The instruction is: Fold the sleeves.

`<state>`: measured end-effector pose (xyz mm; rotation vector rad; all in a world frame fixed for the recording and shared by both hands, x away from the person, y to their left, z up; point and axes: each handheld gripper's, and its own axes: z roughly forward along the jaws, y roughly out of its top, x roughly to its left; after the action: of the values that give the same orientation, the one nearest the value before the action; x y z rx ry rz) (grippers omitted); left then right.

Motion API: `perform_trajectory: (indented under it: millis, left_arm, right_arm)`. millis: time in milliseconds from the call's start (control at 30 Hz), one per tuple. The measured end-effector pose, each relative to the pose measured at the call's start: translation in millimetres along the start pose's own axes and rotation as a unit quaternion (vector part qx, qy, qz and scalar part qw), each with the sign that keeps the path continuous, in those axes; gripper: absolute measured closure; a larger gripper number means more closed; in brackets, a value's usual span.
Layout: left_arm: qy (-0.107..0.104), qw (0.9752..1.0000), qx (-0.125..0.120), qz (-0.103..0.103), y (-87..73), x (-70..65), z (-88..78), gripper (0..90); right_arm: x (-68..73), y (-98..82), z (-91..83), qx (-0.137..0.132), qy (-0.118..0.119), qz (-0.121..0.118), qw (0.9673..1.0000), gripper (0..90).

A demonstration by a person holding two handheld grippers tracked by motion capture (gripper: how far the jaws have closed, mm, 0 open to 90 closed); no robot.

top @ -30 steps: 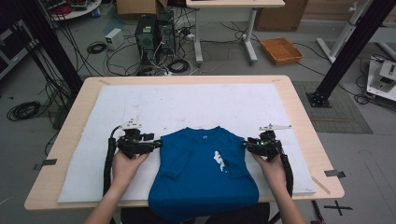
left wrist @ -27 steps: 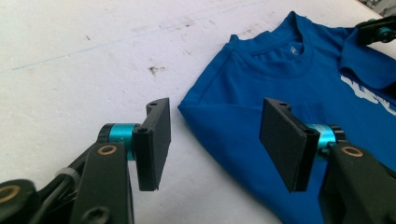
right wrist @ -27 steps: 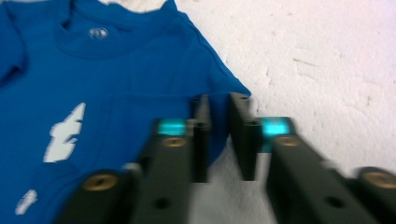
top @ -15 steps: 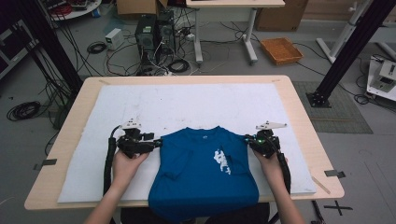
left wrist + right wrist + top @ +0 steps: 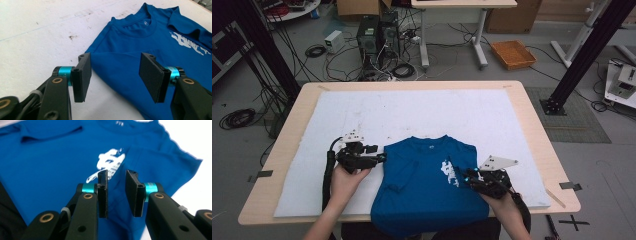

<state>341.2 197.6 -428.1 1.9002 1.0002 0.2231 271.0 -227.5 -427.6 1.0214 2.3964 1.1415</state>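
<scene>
Meanwhile left gripper fingers apart beside blue shirt; right gripper fingers narrowly apart, closing, over folded sleeve.

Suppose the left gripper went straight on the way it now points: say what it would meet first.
Most likely the blue T-shirt: the open left gripper points at its folded sleeve edge, which lies just beyond the jaws on the white mat. How high the jaws ride is hard to judge.

Blue T-shirt lies flat, both sleeves folded inward.
</scene>
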Motion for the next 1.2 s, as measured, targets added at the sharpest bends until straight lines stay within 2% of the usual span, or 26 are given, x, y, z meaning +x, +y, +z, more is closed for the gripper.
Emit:
perform_trajectory:
  millis: [200, 233, 400, 533, 667, 800, 867, 1033, 1067, 1200]
  left_arm:
    - [-0.001, 1.0, 0.0, 0.0, -1.0, 0.3, -1.1, 43.4]
    - [0.0, 1.0, 0.0, -0.001, -1.2, 0.6, -1.0, 43.4]
    - [-0.001, 1.0, 0.001, -0.003, -1.5, 1.1, -0.5, 43.4]
    - [-0.001, 1.0, 0.0, -0.001, -1.4, 0.7, -1.2, 43.4]
    - [-0.001, 1.0, -0.001, -0.003, -1.7, 0.7, -1.3, 43.4]
    - [-0.001, 1.0, 0.0, -0.003, -1.7, 0.6, -1.4, 43.4]
    - [-0.002, 1.0, 0.001, -0.002, -1.8, 0.8, -1.6, 43.4]
    - [-0.002, 1.0, 0.002, -0.004, -2.1, 1.6, -1.6, 43.4]
    - [-0.002, 1.0, 0.001, -0.002, -2.1, 1.6, -1.5, 43.4]
    - [-0.002, 1.0, 0.001, -0.003, -2.1, 1.5, -1.3, 43.4]
  right_arm:
    - [1.4, -2.2, 18.9, 0.041, -0.008, -0.013, 0.999, 74.2]
    - [2.1, -3.0, 20.0, 0.041, -0.008, -0.015, 0.999, 74.7]
    - [5.7, -3.1, 18.2, 0.043, -0.016, -0.031, 0.9984, 90.0]
    - [7.5, -4.5, 13.1, 0.027, -0.018, -0.033, 0.9989, 90.0]
    - [9.2, -3.8, 1.4, 0.005, -0.008, -0.03, 0.9995, 90.0]
    - [8.3, -6.8, 2.5, 0.011, 0.0, -0.019, 0.9998, 87.6]
    - [9.0, -7.2, 6.0, 0.017, 0.001, -0.022, 0.9996, 78.1]
    - [10.5, -7.7, 14.3, 0.034, -0.011, -0.032, 0.9989, 78.2]
    - [10.4, -8.1, 15.6, 0.038, -0.015, -0.033, 0.9986, 80.5]
    - [11.2, -8.1, 14.0, 0.031, -0.02, -0.038, 0.9986, 86.6]
